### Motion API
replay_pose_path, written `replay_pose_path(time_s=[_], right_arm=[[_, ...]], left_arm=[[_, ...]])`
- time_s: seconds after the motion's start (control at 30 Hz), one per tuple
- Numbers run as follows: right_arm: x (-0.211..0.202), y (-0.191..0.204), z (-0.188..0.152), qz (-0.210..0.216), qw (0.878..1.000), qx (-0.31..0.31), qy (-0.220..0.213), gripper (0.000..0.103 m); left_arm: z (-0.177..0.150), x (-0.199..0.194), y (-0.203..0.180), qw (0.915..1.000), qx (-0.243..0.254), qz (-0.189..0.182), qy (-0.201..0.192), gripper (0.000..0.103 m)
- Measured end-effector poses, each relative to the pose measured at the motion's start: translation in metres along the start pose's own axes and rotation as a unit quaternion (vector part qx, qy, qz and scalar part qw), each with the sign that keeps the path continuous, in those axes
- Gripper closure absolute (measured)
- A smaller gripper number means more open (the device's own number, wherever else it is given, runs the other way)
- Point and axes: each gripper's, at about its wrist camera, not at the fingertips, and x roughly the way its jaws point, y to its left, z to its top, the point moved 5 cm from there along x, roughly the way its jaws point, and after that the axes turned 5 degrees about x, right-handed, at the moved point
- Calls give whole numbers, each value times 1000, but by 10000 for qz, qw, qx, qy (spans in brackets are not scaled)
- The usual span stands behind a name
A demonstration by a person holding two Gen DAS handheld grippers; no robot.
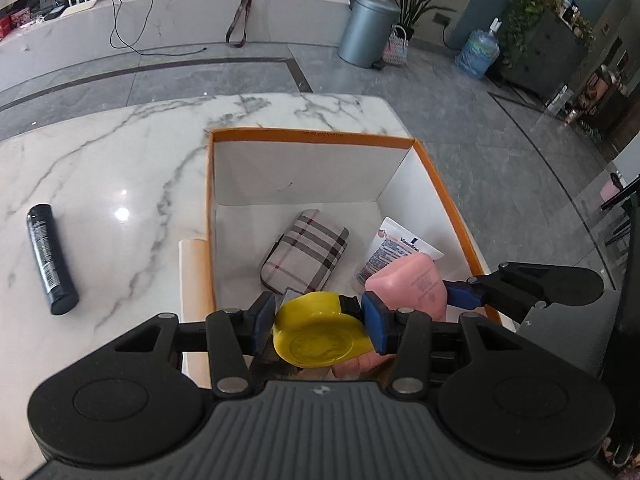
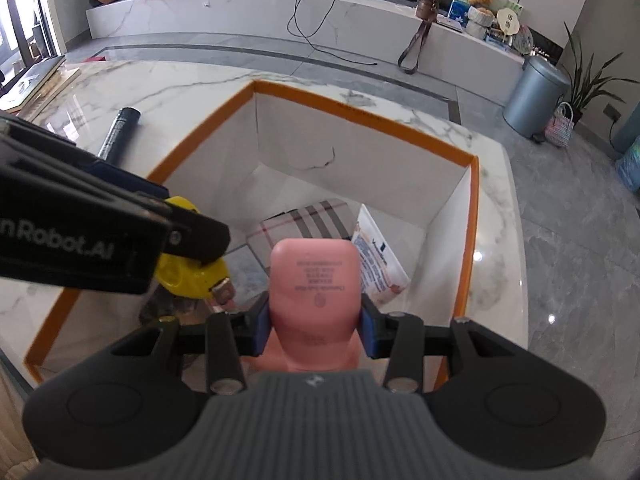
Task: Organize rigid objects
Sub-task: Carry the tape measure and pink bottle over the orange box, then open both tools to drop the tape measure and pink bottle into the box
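Two claws, both closed on cargo above an orange-rimmed white box (image 1: 312, 133) on the marble bench (image 1: 100, 160). Left claw (image 1: 320, 322), low centre of the left wrist view, clamped by its blue pads (image 1: 376, 320) on a yellow tape measure (image 1: 320, 340) — flat round face toward the camera, hanging over the box's near edge. Right claw (image 2: 314, 320), low centre of the right wrist view, shut on a pink bottle (image 2: 314, 280), printed side up, blue pads (image 2: 370, 330) pressed against both flanks. Seen from the left view, pink bottle (image 1: 412, 284) just right of the tape measure, with the right claw (image 1: 460, 294) reaching in from the right edge. Seen from the right view, left claw (image 2: 192, 236) entering from the left, tape measure (image 2: 184, 272) partly hidden beneath it.

Inside the box, on its floor: a plaid case (image 1: 306, 254) near the middle and a white Vaseline tube (image 1: 394, 246) to its right — both past the held items. Outside the box, at left of the left wrist view, a black cylindrical can (image 1: 50, 258) lying on its side on the bench, well apart from the box.
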Motion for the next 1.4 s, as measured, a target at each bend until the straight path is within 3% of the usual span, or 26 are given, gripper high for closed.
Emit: replay_pose_path(time_s=[0.53, 0.77, 1.17, 1.4], right_arm=[[40, -22, 22, -21, 10000, 34, 57, 59], [54, -21, 24, -56, 9998, -150, 72, 59], [68, -24, 22, 8, 9997, -141, 215, 60], [69, -22, 23, -51, 9996, -179, 199, 58]], left_arm=[[31, 51, 0, 9997, 156, 67, 173, 50], [39, 68, -7, 9986, 455, 197, 164, 51], [35, 90, -12, 9925, 1016, 651, 220, 53], [30, 95, -9, 9922, 968, 693, 362, 57]])
